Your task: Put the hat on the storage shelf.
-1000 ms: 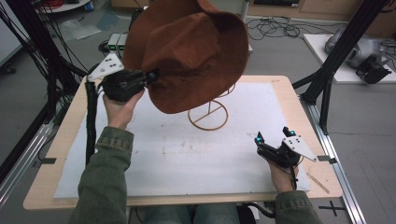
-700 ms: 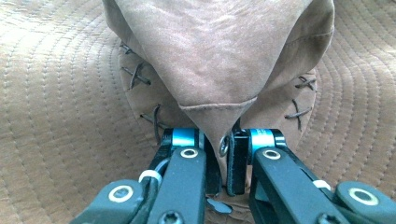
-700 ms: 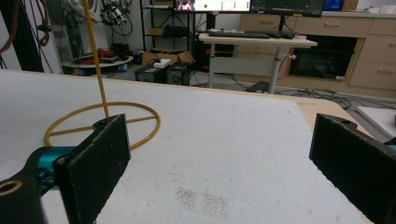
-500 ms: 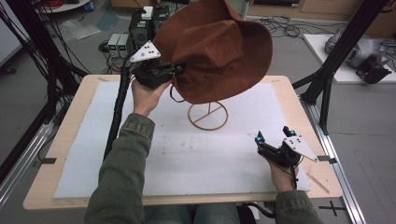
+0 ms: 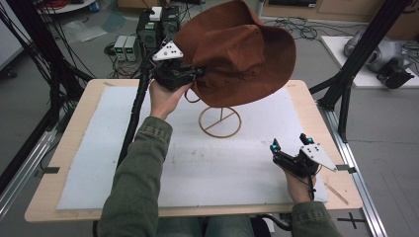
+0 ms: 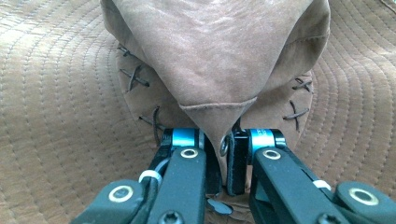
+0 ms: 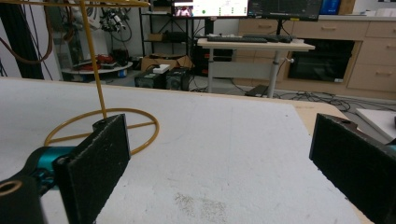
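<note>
Cluttered lab all around us, cables and black frame posts, and right in front a wooden table topped with a big white foam sheet (image 5: 148,163). We've got the wide-brimmed brown suede hat (image 5: 242,54) up in the air, hanging over the thin yellow wire hat stand (image 5: 220,121) that sits on the foam, so we read the job as getting the hat settled onto that stand. Our left gripper (image 5: 197,74) is clenched on the hat's edge; in the left gripper view the black jaws pinch a folded point of suede by a small metal eyelet (image 6: 224,147), with the stitched brim spreading out behind. Our right gripper (image 5: 289,145) rests low near the right front of the foam, jaws spread wide with nothing between them, and in the right gripper view the stand's ring base (image 7: 100,128) lies just ahead of it. How to do it well, we reckon: a one-sided pinch lets the hat droop and swing, so keep the move slow and line the crown's hollow over the top of the stand before lowering. The top of the stand is hidden under the hat in the high view, so we'd go gently. That wire stand looks light and tippy; the free gripper could steady its base or support the far brim. Only let go once the hat sits level.
</note>
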